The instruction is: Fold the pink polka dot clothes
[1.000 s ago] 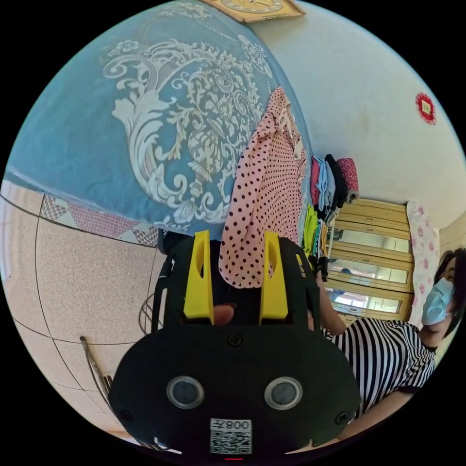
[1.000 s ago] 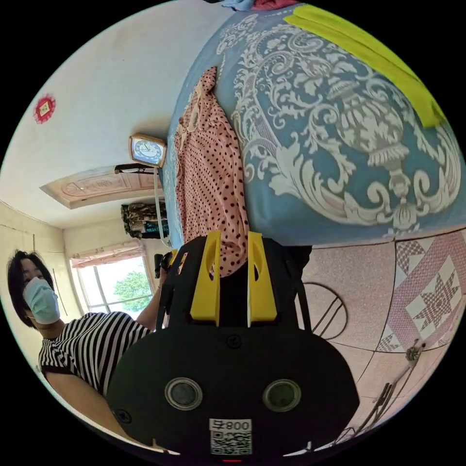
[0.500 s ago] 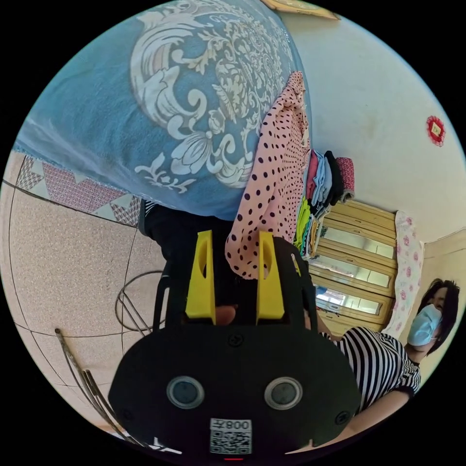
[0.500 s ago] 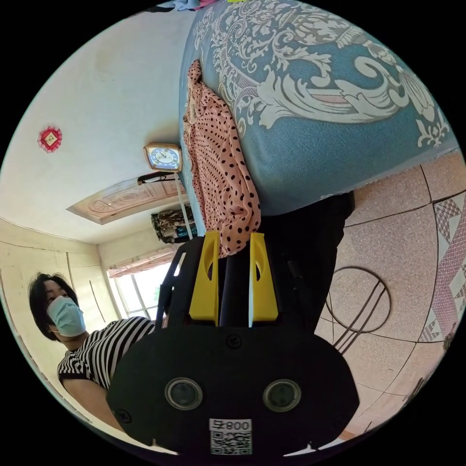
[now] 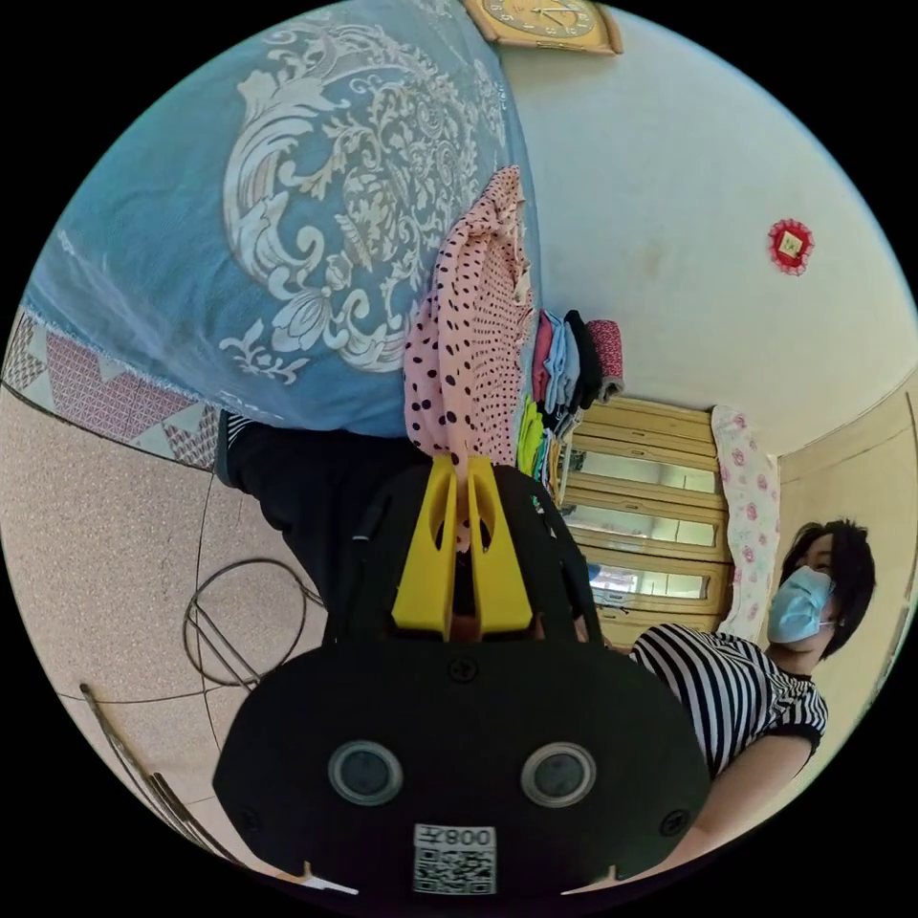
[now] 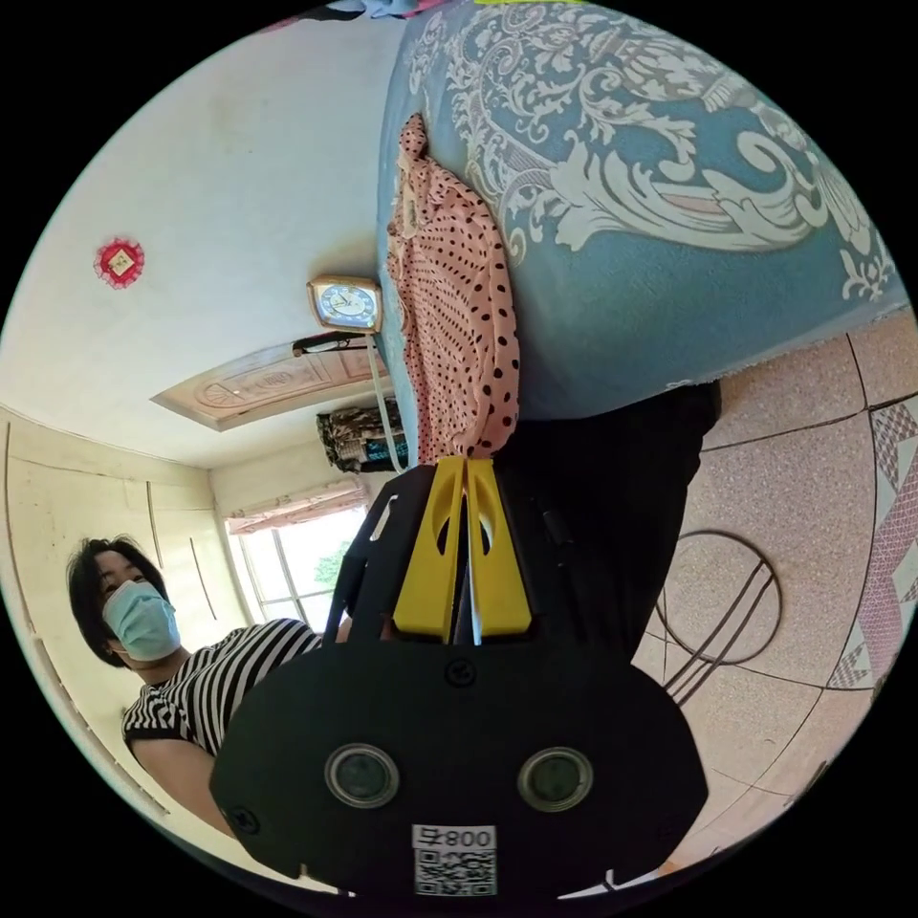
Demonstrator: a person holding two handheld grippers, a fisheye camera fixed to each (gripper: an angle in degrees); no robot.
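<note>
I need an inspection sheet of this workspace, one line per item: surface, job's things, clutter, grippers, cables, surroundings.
Surface: blue bedspread with white ornament pattern; it covers the bed.
Job's things: pink polka dot garment lies on the bedspread, its near end at the edge, at both grippers.
Clutter: stack of folded clothes at the far end of the bed.
Grippers: left gripper shut on the garment's edge; right gripper likewise shut on it.
Cables: nothing seen; a wire ring frame lies on the floor.
Surroundings: tiled floor, wall clock, wooden cabinet, window, person in a striped shirt.
</note>
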